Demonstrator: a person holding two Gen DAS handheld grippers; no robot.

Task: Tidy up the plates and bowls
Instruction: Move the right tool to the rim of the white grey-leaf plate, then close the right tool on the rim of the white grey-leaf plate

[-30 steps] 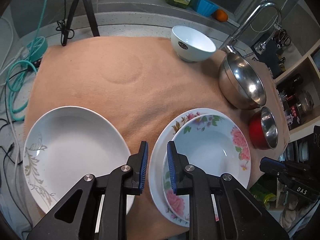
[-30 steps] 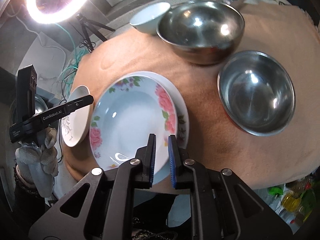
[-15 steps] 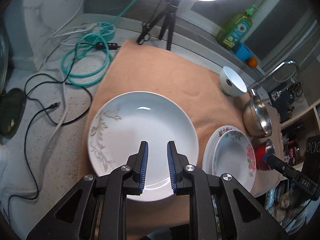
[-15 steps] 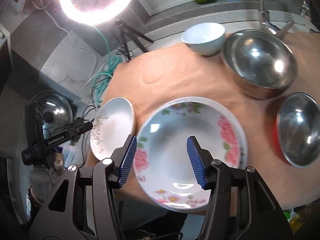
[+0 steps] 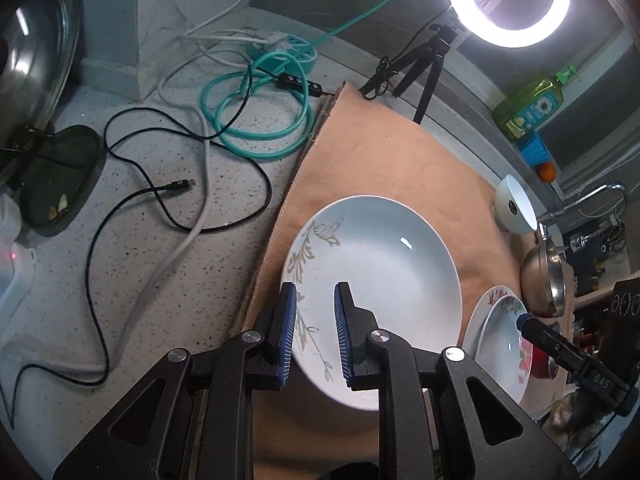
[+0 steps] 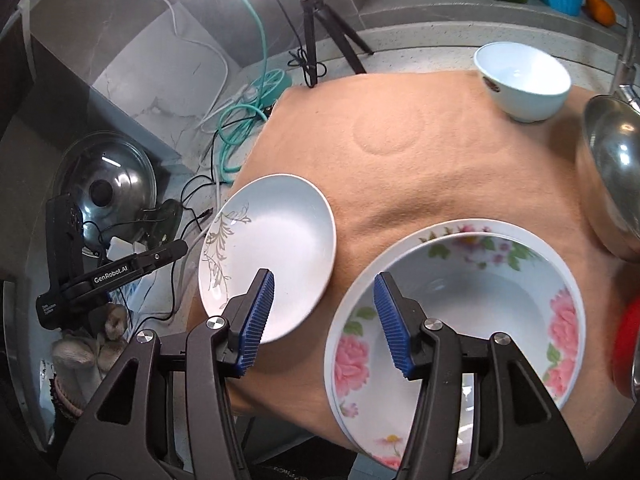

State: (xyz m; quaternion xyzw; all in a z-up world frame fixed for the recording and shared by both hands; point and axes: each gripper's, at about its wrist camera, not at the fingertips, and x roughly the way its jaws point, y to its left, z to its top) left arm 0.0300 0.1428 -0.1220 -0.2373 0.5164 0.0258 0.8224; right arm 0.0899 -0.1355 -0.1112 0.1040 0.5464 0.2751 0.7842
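Observation:
A white plate with a grey leaf pattern (image 5: pixel 380 280) (image 6: pixel 276 256) lies at the left edge of the tan cloth (image 5: pixel 384 160). My left gripper (image 5: pixel 316 336) hovers over its near rim, jaws a narrow gap apart and empty. A floral plate with a floral deep dish stacked in it (image 6: pixel 472 320) (image 5: pixel 500 344) lies to the right. My right gripper (image 6: pixel 326 320) is wide open above the gap between the two plates. A white bowl (image 6: pixel 524 80) (image 5: pixel 514 210) stands at the far side of the cloth.
A large steel bowl (image 6: pixel 612 172) and a red-sided steel bowl (image 6: pixel 628 348) sit at the right. Cables (image 5: pixel 260 120), a power strip and a pot lid (image 6: pixel 104 188) lie on the counter to the left. A ring light tripod (image 6: pixel 316 28) stands behind the cloth.
My left gripper has swung left, from the floral plates to over the white leaf plate. My right gripper has opened wide and pulled back from the floral dish, shifting left.

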